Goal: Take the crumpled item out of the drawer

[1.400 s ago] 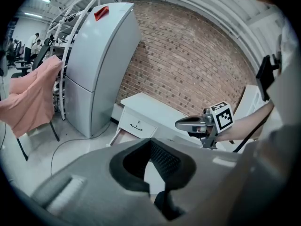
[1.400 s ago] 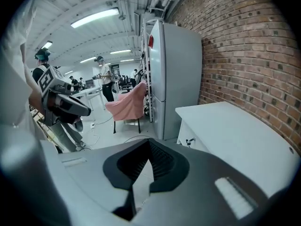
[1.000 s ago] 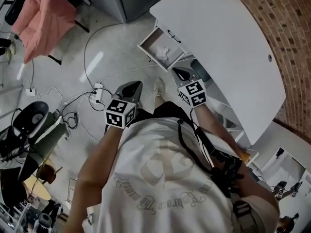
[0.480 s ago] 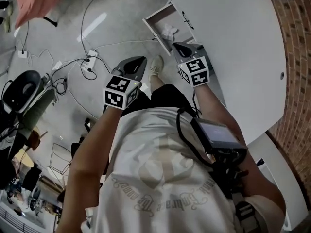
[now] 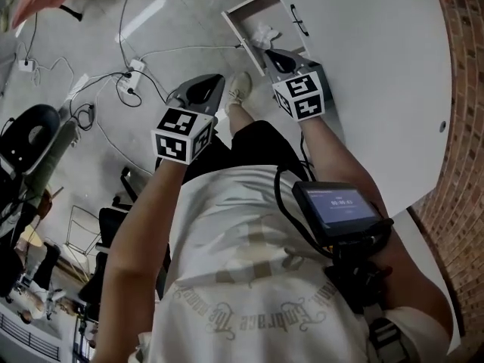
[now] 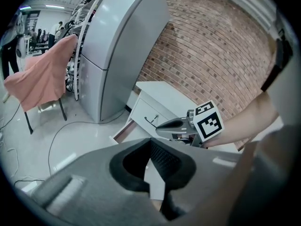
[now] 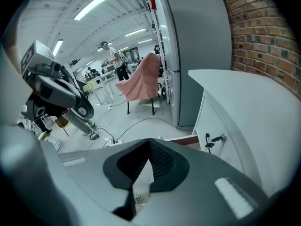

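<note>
Crumpled item [image 5: 265, 35] in open drawer [image 5: 243, 15], axis unclear

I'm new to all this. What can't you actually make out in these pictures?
- What the crumpled item is: head view, too small and pale to tell.
- Inside the drawer: the left gripper view sees only its side; in the right gripper view the right gripper's own body covers it.
- Print on the chest screen: head view, too small.
</note>
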A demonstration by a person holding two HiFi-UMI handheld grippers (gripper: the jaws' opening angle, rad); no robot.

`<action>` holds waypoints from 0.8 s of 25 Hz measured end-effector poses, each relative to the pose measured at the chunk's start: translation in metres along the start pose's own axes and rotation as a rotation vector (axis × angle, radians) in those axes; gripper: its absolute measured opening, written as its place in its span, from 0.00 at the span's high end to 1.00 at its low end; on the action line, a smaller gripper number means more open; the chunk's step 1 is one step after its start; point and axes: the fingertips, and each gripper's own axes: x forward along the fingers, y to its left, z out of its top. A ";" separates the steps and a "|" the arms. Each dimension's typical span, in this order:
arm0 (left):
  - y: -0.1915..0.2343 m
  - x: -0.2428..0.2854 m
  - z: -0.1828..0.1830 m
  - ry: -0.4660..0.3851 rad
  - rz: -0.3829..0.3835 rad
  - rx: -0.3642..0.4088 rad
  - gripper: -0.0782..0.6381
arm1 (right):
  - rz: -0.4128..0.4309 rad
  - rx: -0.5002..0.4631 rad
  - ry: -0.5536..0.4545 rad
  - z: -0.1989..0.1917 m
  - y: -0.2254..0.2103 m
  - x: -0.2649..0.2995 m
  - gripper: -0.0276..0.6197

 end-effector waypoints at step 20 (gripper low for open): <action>0.026 0.090 -0.033 0.006 -0.025 -0.113 0.89 | -0.060 0.009 0.185 -0.075 -0.064 0.106 0.95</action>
